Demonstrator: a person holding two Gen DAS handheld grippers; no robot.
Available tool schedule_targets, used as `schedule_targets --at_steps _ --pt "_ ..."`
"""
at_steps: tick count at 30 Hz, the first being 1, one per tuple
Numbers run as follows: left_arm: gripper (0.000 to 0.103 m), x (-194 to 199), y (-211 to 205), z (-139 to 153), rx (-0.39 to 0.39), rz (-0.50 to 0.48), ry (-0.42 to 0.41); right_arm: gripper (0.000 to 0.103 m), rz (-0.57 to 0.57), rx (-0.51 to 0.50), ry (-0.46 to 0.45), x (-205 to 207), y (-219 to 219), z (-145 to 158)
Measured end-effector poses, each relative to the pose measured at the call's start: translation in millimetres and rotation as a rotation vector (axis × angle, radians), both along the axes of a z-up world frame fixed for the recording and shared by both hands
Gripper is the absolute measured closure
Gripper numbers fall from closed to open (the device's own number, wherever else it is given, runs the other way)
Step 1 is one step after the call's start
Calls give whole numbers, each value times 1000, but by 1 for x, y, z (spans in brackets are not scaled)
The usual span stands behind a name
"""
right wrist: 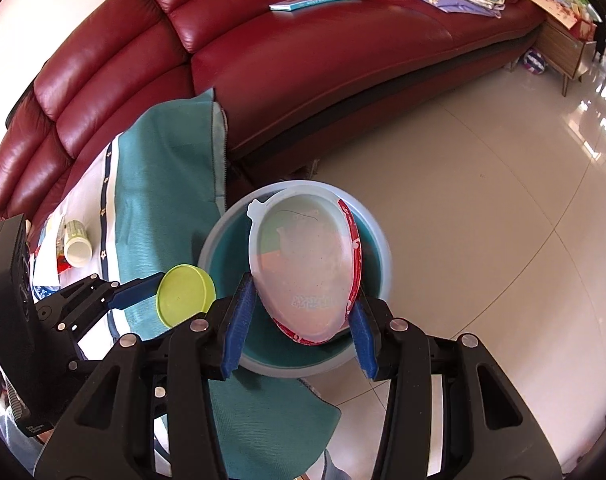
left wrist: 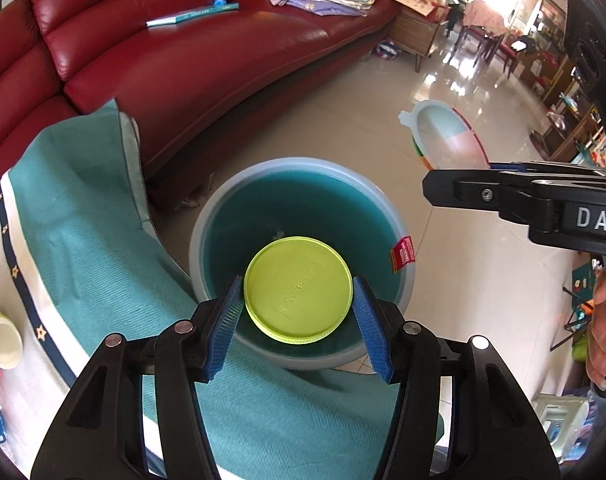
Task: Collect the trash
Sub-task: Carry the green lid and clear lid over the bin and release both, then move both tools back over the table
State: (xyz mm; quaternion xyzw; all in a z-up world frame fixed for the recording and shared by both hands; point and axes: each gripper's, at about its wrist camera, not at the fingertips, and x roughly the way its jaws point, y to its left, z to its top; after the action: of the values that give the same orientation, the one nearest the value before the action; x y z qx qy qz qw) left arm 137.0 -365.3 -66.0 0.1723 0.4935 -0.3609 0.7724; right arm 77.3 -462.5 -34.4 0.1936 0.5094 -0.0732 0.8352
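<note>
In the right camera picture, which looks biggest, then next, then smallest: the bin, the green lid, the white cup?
1. Bin, biggest.
2. Green lid, though it sits nearer the camera, so it may look bigger than it is.
3. White cup, smallest, and farther away on the table.

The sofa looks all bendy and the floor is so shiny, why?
Left wrist view: the fisheye lens curves the red sofa, and window light glares off the tiled floor. Right wrist view: same curving, glare on the floor's far right, black corners.
</note>
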Motion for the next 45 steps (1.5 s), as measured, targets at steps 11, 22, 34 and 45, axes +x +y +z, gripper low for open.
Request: schedule_targets --at_steps 11,22,34,45 --pt "26 14 3 -16 42 43 36 60 3 -18 24 13 3 -5" --pt "12 12 41 -16 41 76 35 59 44 -19 42 28 32 -12" --pt "12 11 81 -7 14 124 41 25 72 -51 48 36 61 -6" --pt "12 5 106 2 -6 146 45 15 59 -60 105 32 77 -5"
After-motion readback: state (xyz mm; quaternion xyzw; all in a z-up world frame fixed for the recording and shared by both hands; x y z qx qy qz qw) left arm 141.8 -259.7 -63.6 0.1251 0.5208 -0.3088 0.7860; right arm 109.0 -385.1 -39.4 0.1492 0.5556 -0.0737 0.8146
